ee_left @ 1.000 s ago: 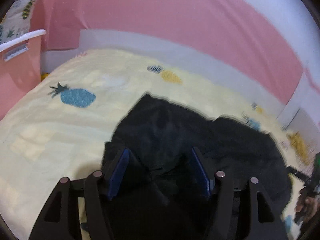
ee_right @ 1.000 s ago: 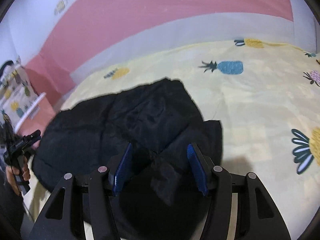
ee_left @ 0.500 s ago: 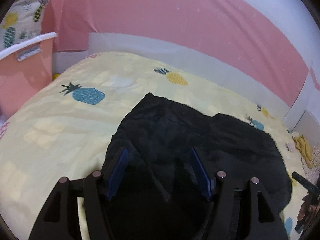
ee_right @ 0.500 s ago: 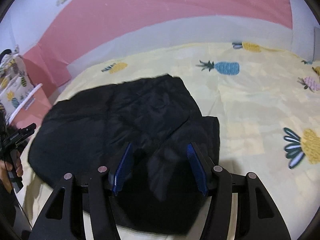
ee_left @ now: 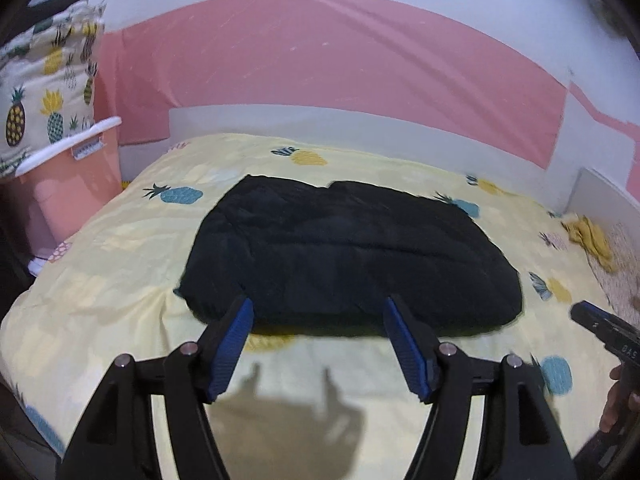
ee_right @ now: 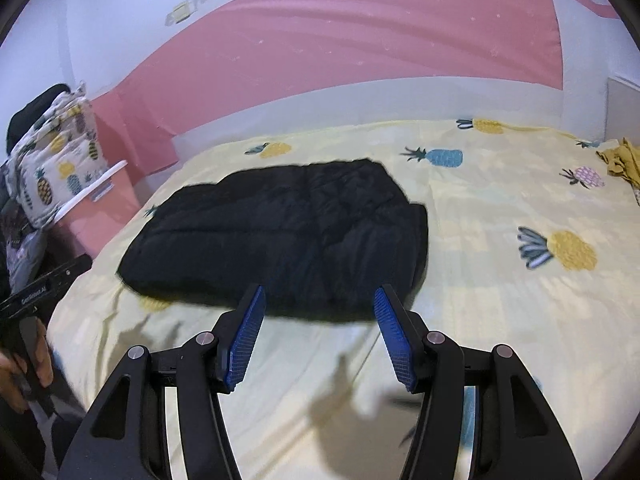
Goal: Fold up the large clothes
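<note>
The black padded jacket [ee_left: 344,256] lies folded into a compact block on the bed [ee_left: 120,264], on the yellow pineapple-print bedsheet [ee_right: 500,208]. In both wrist views it sits beyond the fingertips, apart from both tools.

**Gripper state.** The left hand-held gripper [ee_left: 318,320] has its jaws spread wide with nothing between the blue pads [ee_left: 232,344]. The right hand-held gripper [ee_right: 318,308] is likewise spread and empty. Neither touches the garment.

**Risks from this position (judgement).**
- Spring-back: the padded fabric appears bulky. With no hold on it, the upper layers may lift or creep open and spoil the fold.
- Uneven edges: the near edge of the block is irregular and one corner juts out on the jacket's right side [ee_right: 416,220]. A further fold made without first squaring the edges would likely come out skewed.
- Sheet capture: the bedsheet is loose and wrinkled beside the near edge. A low approach could pinch sheet together with the jacket.
- Partial grasp: a jaw closed on the top layer alone would peel that layer away and leave the stack behind.

**Pose.** Both tools are held above the bed on the near side of the jacket, fingers pointing forward and slightly down toward its near edge; their shadows fall on the sheet below. Each tool shows at the edge of the other's view, gripped in a hand: the left hand [ee_right: 24,376] and the right hand [ee_left: 620,400], side by side and well apart.
</note>
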The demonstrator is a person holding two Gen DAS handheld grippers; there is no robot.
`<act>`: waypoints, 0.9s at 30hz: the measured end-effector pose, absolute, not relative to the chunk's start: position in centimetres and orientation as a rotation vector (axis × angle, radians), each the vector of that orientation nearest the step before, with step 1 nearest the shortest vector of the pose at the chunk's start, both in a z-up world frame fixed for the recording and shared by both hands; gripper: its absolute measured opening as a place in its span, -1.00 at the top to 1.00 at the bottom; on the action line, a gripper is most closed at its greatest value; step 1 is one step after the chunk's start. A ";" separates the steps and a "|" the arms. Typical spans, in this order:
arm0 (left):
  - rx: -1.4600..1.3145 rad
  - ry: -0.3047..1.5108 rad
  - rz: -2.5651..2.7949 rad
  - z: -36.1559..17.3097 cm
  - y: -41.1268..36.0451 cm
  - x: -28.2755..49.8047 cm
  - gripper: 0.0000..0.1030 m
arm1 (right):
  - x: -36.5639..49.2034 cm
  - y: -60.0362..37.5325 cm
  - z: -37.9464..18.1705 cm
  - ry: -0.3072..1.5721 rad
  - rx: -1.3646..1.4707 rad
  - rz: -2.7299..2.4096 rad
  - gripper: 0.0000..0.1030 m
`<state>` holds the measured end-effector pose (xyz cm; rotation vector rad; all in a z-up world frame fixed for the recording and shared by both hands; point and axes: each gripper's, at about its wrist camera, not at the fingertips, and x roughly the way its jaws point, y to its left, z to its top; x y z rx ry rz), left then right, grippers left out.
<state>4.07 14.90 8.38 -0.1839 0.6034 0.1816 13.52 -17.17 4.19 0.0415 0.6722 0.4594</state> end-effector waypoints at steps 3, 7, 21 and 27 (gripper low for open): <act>-0.169 0.592 0.181 8.6 12.4 1.5 -0.43 | 11.0 -16.8 3.9 0.696 0.038 0.471 -0.11; -0.208 0.603 0.178 8.3 10.6 -1.2 -0.46 | 7.9 -17.0 3.6 0.704 0.033 0.466 -0.11; -0.209 0.720 0.193 5.7 8.2 -4.5 -0.47 | 2.8 -16.0 3.5 0.691 -0.042 0.446 -0.18; -0.203 0.725 0.205 5.3 8.5 -4.6 -0.47 | 2.8 -15.3 2.5 0.726 -0.061 0.452 -0.18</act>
